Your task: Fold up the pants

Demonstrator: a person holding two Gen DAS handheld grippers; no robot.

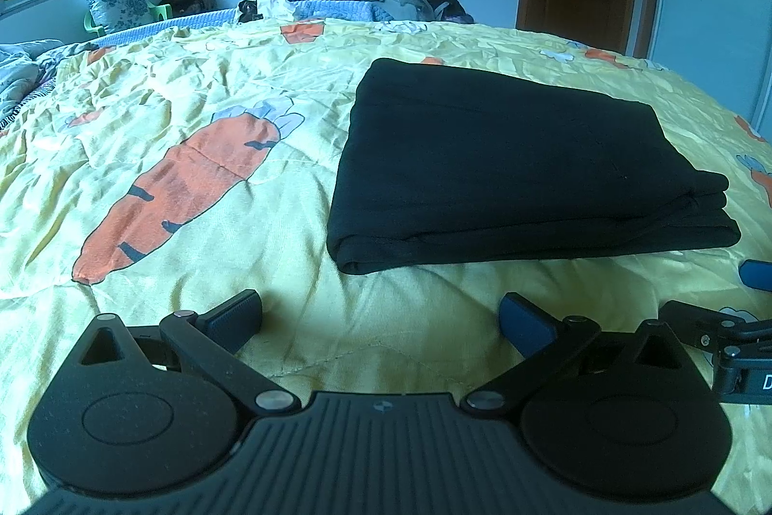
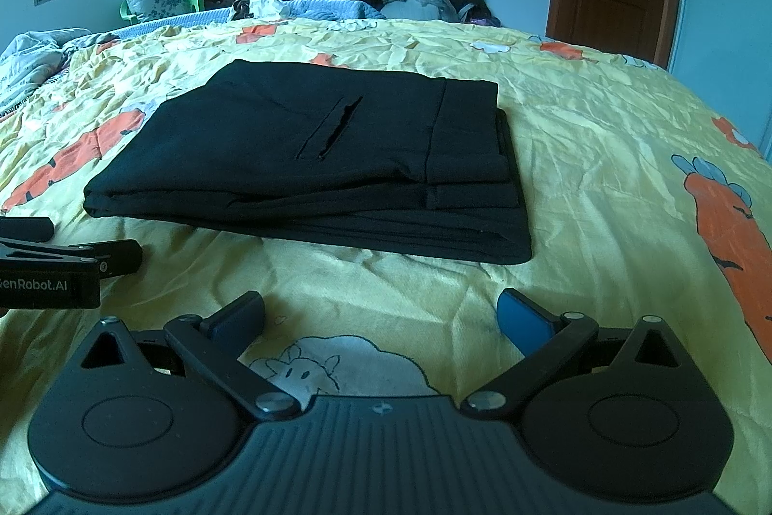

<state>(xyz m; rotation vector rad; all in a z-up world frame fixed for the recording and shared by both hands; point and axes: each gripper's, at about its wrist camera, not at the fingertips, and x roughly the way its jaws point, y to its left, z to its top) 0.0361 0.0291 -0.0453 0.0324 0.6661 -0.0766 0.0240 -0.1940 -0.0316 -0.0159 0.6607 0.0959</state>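
The black pants [image 2: 309, 162] lie folded in a neat stack near the bed's [image 2: 603, 158] front edge, apparently finished, both the left gripper [image 1: 381, 319] and right gripper [image 2: 381, 317] empty, jaws apart.

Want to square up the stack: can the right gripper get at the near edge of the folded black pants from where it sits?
Probably yes. The right gripper is open, and only bare yellow quilt lies between it and the black pants. The left gripper sits off to the side.

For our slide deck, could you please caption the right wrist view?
Folded black pants lie on the carrot-print bedspread, ahead of the open, empty right gripper.
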